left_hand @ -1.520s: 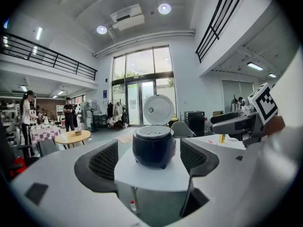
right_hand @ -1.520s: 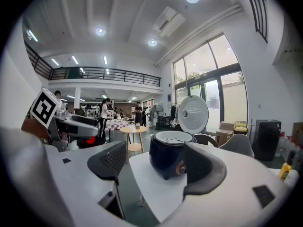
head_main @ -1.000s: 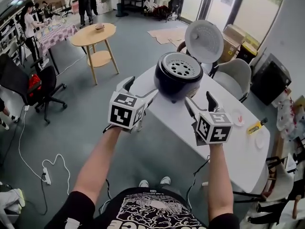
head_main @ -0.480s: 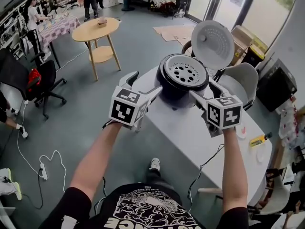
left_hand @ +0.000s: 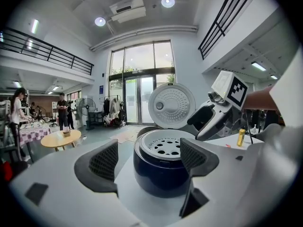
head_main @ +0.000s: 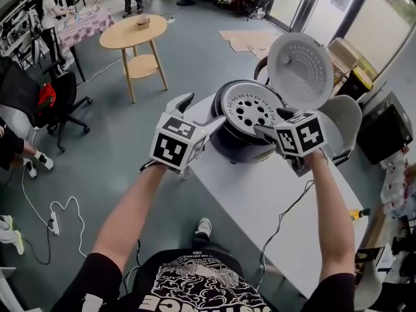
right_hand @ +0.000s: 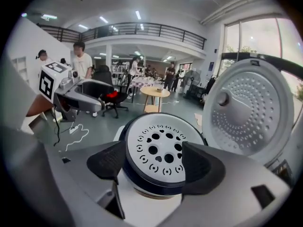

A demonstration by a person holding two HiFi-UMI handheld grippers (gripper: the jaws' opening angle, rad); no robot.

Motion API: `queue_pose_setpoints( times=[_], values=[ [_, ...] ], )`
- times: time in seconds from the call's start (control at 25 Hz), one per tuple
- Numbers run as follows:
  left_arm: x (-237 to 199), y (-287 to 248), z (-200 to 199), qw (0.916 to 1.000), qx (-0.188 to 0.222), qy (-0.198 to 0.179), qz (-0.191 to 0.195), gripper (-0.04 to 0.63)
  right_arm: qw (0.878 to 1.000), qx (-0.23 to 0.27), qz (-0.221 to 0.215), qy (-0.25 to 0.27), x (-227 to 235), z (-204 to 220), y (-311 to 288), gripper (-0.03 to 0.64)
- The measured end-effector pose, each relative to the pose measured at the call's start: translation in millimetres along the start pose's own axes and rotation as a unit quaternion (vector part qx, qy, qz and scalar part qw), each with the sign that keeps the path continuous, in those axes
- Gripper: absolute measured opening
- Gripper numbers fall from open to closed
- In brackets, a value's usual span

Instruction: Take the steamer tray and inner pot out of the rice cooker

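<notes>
The white perforated steamer tray sits in the dark rice cooker at the corner of the white surface. The left tool, jaws wide and empty, hangs just beside the cooker's wall. The right tool, equally wide and empty, hovers by the tray's rim, below the raised lid.

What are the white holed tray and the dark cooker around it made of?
The round white perforated steamer tray looks like matte moulded plastic: even and dull. The dark blue rice cooker body seems glossy plastic or painted metal; it shows soft reflections.
</notes>
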State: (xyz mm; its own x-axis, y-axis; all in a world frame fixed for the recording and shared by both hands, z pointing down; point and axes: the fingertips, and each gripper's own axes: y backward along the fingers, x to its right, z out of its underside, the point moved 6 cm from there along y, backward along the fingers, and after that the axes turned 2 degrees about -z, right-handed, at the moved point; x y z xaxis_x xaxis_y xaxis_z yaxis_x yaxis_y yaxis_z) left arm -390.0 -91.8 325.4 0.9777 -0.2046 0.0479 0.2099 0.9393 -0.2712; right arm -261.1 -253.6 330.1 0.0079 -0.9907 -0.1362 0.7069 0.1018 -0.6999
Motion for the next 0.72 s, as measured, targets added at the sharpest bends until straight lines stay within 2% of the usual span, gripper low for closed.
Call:
queue_pose_setpoints(
  times=[0.12,0.44,0.72],
  values=[
    [-11.2,-16.6,-0.4,0.9999,-0.005,0.0,-0.011,0.396,0.998,-0.049,-0.025,0.036,12.9,-4.4,-27.3,0.385],
    [-16.9,-60.3,-10.3,0.9994,-0.014,0.007,-0.03,0.396,0.988,-0.124,-0.087,0.033,61.0,-11.2,-68.1,0.385],
    [-18.2,-90.6,-16.0,0.999,-0.019,0.005,-0.039,0.396,0.975,-0.173,-0.136,0.043,75.2,-13.9,-102.8,0.377]
  ],
)
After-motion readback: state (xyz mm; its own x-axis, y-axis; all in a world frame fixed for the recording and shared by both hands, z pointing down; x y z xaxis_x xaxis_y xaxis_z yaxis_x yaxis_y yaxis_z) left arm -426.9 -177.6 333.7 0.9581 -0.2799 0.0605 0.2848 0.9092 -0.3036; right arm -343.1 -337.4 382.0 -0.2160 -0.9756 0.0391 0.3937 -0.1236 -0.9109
